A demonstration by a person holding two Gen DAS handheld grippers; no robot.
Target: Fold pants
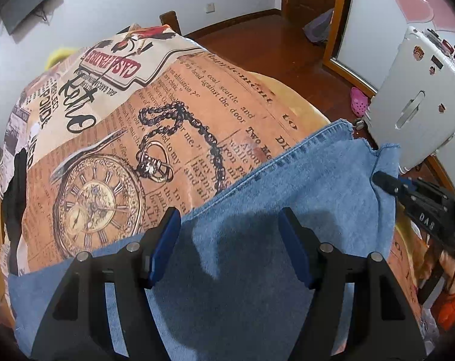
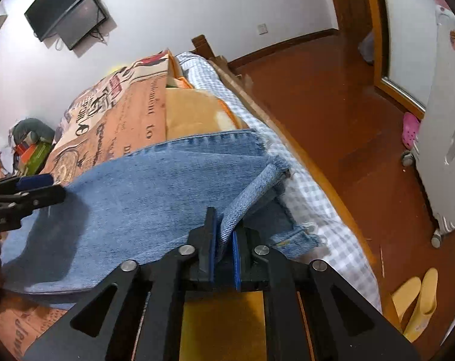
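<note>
Blue denim pants [image 1: 287,186] lie spread flat over a printed bed cover [image 1: 122,150]. My left gripper [image 1: 229,222] hovers open just above the denim, with its blue pads wide apart and nothing pinched between them. In the right wrist view my right gripper [image 2: 226,228] is shut on a raised strip of the pants [image 2: 155,180] near the frayed leg hem, at the bed's right side. The right gripper [image 1: 387,180] also shows in the left wrist view, at the pants' right edge. The left gripper [image 2: 38,186] shows at the far left of the right wrist view.
A checked sheet [image 2: 326,210] and an orange blanket [image 2: 197,114] lie under the cover. Beyond the bed's right edge is wooden floor with a white suitcase [image 1: 414,96], a pink clog [image 1: 358,103] and yellow slippers [image 2: 417,303]. A screen [image 2: 68,9] hangs on the wall.
</note>
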